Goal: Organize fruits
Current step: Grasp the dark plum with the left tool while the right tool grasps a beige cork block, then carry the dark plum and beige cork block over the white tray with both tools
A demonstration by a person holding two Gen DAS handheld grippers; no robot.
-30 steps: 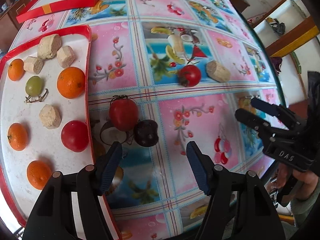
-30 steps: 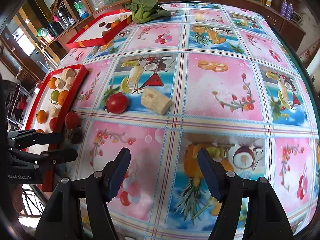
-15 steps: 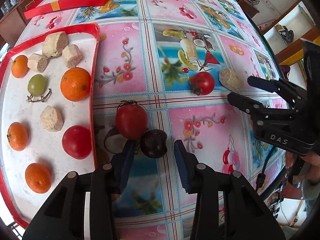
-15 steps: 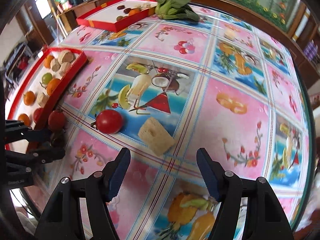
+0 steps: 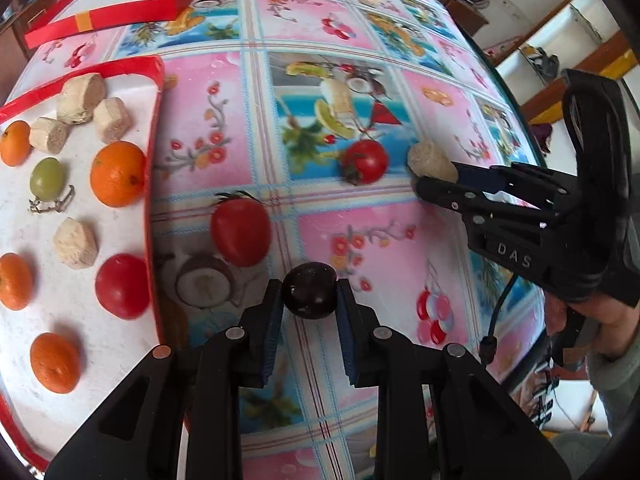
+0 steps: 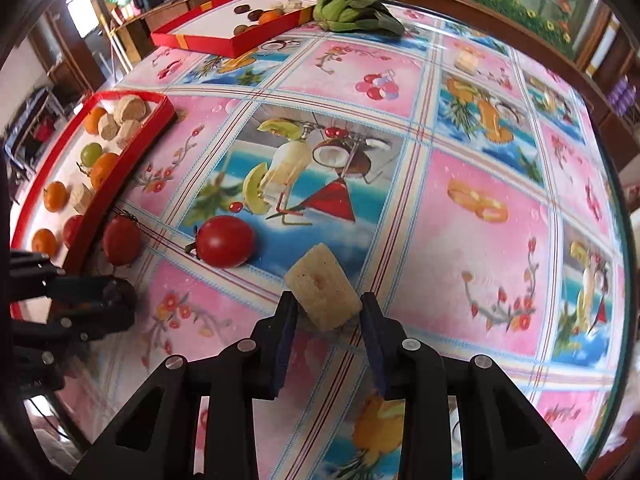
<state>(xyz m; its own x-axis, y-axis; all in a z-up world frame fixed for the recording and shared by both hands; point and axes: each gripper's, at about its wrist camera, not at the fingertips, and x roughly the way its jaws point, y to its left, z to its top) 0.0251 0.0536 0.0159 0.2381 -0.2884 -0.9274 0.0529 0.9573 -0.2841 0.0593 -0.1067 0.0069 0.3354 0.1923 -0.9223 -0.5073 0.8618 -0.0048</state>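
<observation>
On the left wrist view my left gripper (image 5: 309, 300) has its jaws pressed on both sides of the dark plum (image 5: 308, 289), gripping it low at six o'clock just off the printed counter (image 5: 240, 92), I judge so it can go to the red tray (image 5: 154, 184) at nine o'clock, where oranges, a green grape, a tomato and pale cut chunks already lie sorted. A loose tomato (image 5: 241, 234) sits just beside the tray's rim at ten o'clock from the plum, and a second tomato (image 5: 365, 161) lies further out at one o'clock. At three o'clock I see my right gripper (image 5: 440, 184) reaching in at the pale chunk (image 5: 432, 160). On the right wrist view that gripper (image 6: 326, 314) straddles the pale chunk (image 6: 323, 291); its jaws flank the block closely, one pad seeming to touch, but I cannot tell whether they have fully clamped it. The chunk lies tilted on the counter (image 6: 480, 160), so a squeeze may twist it. The counter is a glossy cloth of pink and blue fruit squares; a second red tray (image 6: 224, 40) and leafy greens (image 6: 348, 8) sit at twelve o'clock, with shelves and cabinets beyond.
</observation>
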